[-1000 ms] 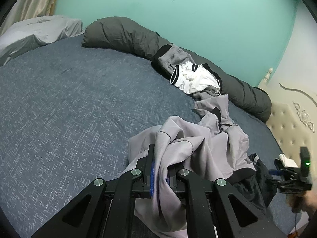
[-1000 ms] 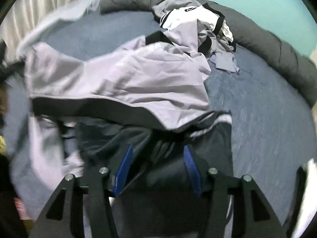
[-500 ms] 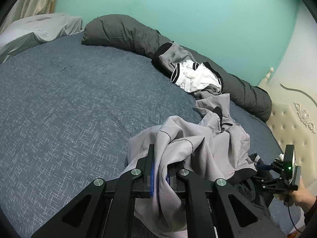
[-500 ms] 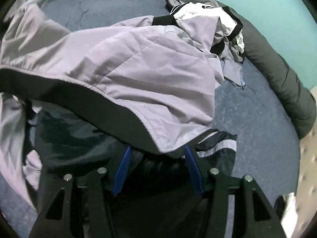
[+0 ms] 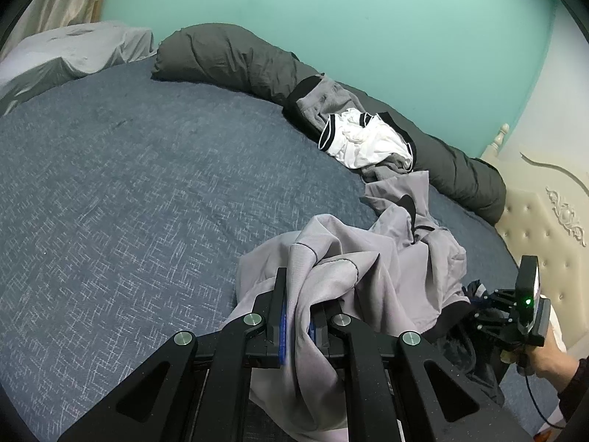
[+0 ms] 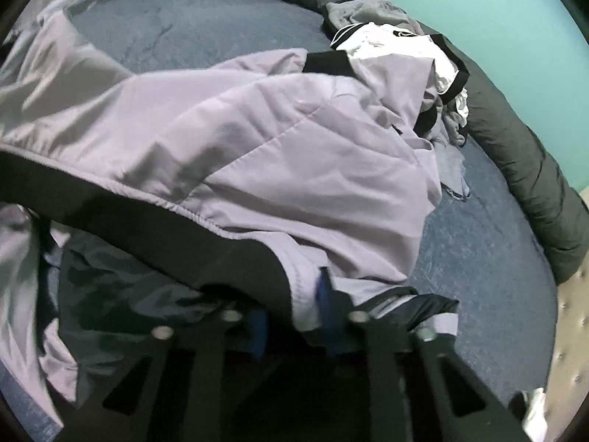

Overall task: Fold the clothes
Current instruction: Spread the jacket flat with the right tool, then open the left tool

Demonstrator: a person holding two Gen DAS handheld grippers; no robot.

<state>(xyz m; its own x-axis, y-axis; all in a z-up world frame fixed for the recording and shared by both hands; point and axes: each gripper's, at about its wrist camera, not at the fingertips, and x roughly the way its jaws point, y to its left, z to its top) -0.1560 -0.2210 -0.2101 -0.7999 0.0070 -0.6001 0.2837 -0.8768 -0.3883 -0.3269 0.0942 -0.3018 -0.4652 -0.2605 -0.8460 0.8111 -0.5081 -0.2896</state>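
Left tongs (image 5: 296,326) are clamped tight on a bunched fold of the light grey jacket with black trim (image 5: 371,269), which lies crumpled on the dark blue speckled bed (image 5: 129,191). Right tongs (image 6: 291,313) are closing over the jacket's black-banded hem, with that hem edge sitting between the blue pads (image 6: 323,294); the view is a bit blurry, so I can't swear the pads are fully pressing yet. Under the jacket on the hem side there's a dark navy garment (image 6: 121,287) poking out. Past the jacket's far edge, a white and black garment (image 5: 368,140) and a grey one (image 5: 324,101) rest on the long dark grey rolled duvet (image 5: 235,59) along the teal wall (image 5: 368,18). To the jacket's left the bed is wide open sheet. On its right, the cream tufted headboard (image 5: 533,228) is close.
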